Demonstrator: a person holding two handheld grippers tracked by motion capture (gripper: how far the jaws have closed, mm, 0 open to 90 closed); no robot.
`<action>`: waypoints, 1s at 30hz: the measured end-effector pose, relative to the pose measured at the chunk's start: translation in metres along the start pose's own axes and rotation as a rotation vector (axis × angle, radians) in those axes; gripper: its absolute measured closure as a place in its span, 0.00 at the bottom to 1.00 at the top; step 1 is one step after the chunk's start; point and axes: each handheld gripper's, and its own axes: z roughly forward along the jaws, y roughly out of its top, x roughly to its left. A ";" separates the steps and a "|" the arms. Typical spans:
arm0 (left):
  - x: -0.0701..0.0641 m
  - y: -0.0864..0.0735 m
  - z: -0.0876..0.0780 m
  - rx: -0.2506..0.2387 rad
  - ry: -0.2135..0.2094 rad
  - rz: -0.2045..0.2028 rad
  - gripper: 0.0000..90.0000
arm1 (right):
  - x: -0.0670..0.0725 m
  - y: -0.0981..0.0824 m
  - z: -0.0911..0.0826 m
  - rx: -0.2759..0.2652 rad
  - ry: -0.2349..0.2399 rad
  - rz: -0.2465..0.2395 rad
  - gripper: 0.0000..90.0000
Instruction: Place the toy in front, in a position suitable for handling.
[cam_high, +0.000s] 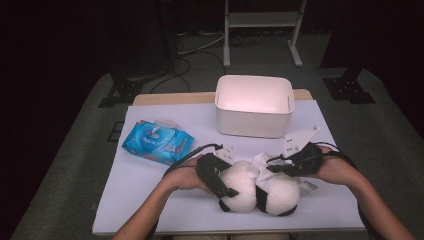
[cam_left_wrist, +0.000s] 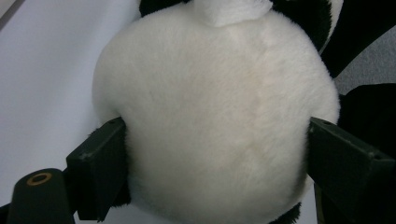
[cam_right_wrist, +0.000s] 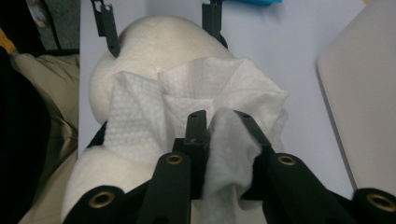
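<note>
We clamp the plush panda between the left gripper fingers; the right gripper pinches the wipe against it; wiping remains unfinished.

Print on the blue wipes pack is perhaps lettering, too blurred to read.

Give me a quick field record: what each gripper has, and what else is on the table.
left gripper: jaws clamped on the plush toy, one on each side
right gripper: jaws closed on a white wipe lying against the plush toy
wipes pack: blue, at the table's left
bin: white, at the far side, nothing seen inside
table: white top
</note>
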 end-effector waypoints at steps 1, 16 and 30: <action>0.000 0.000 0.000 -0.005 0.001 -0.002 0.14 | 0.000 0.001 0.003 0.008 0.001 -0.003 0.81; -0.004 -0.006 0.003 -0.014 0.008 0.007 0.14 | -0.010 0.018 0.047 0.100 0.125 0.065 0.66; -0.002 -0.005 0.003 -0.027 0.002 -0.003 0.14 | 0.009 0.040 0.051 0.050 0.111 -0.067 0.87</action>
